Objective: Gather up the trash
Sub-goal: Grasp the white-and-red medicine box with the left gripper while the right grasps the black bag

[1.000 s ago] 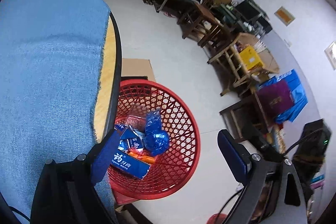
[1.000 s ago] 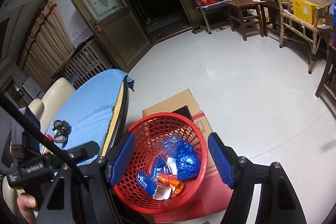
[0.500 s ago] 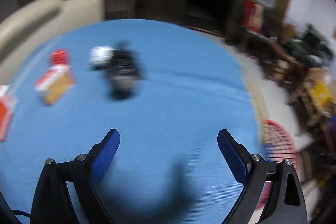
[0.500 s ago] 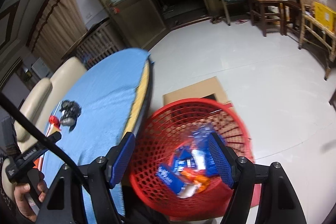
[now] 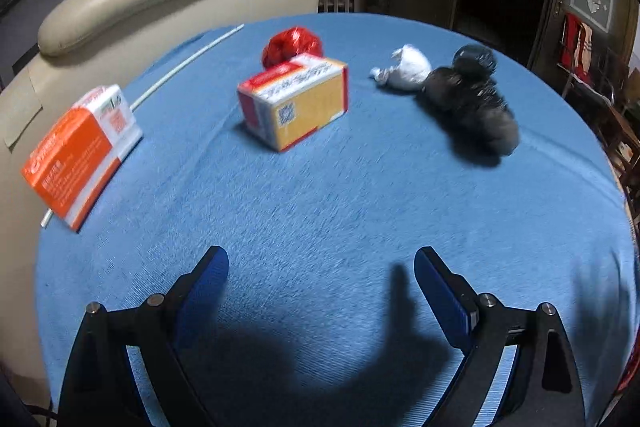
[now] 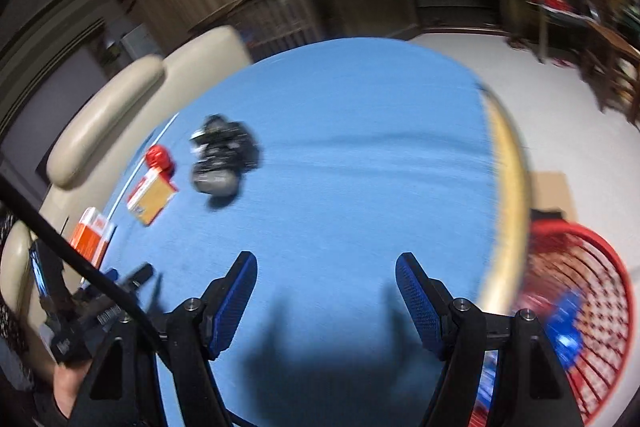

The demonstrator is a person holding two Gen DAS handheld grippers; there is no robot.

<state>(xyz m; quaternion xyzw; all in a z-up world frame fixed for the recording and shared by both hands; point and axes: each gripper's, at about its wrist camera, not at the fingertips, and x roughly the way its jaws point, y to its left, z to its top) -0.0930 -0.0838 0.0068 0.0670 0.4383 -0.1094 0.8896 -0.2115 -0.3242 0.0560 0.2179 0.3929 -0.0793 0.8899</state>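
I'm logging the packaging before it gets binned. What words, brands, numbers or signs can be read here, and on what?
None can be quoted.
Orange and white box: white print and a round logo, blurred.
Yellow and red box: rows of print and a square code, too blurred to read.
Handle of the left claw in the right wrist view: white lettering, smeared.
Blue packets in the red basket: blurred.

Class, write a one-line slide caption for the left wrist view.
Open left gripper above a blue tablecloth strewn with two boxes, red foil and crumpled wrappers.

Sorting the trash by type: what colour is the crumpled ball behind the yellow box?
Shiny red foil ball, clearest in the left wrist view.
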